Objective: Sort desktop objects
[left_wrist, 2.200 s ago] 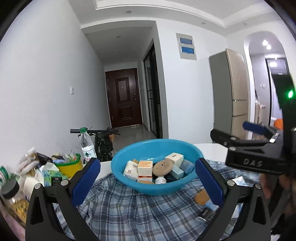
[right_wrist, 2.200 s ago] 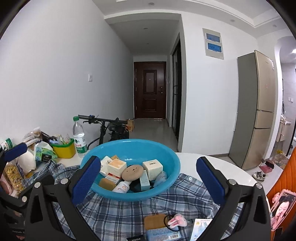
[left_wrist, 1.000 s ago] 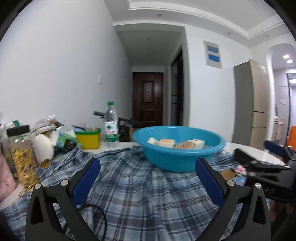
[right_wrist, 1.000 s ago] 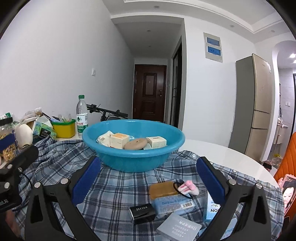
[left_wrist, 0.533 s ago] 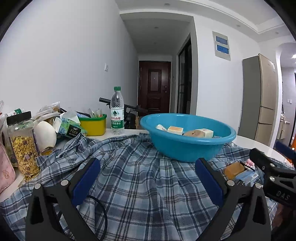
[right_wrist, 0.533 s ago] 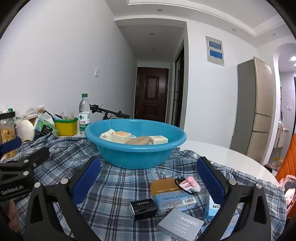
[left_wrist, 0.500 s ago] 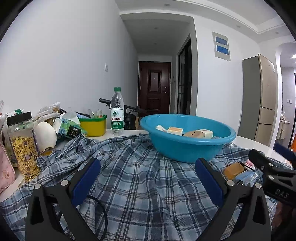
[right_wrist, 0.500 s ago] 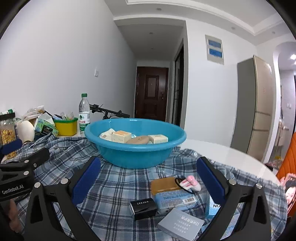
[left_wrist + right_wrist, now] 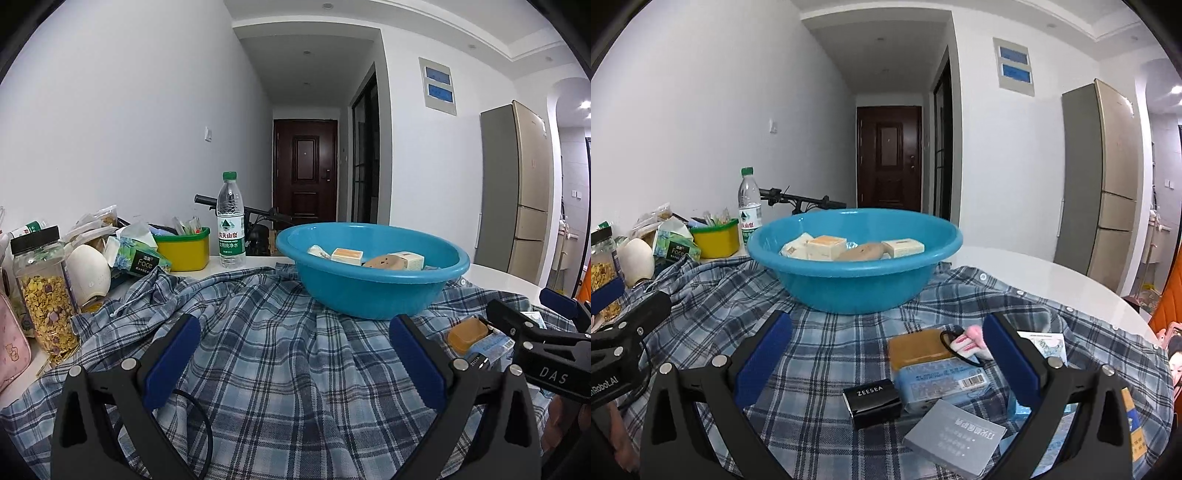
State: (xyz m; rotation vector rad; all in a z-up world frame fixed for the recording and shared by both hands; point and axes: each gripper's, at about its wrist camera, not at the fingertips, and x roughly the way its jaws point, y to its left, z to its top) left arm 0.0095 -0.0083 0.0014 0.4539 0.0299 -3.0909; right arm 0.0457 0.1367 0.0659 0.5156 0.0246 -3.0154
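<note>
Left gripper [image 9: 293, 354] spread wide, holding nothing, low in the frame over the checked cloth [image 9: 280, 354]. Right gripper [image 9: 886, 350] spread wide too, empty, at the bottom of its own view.

Blue bowl [image 9: 855, 284] sitting on the cloth in the middle of the frame, with small boxes [image 9: 827, 245] and a round tan thing [image 9: 864, 251] inside.

More things lying on the cloth in the lower middle, between the right gripper's fingers: a brown bar [image 9: 918, 347], a light blue pack [image 9: 943, 384] touching it, a black box marked ZEESEA [image 9: 873, 400], a grey card [image 9: 955, 435] and a pink hair tie [image 9: 964, 341].

Water bottle [image 9: 231, 225], yellow tub [image 9: 183, 249] and jar of cereal [image 9: 44, 291] at the left edge.
</note>
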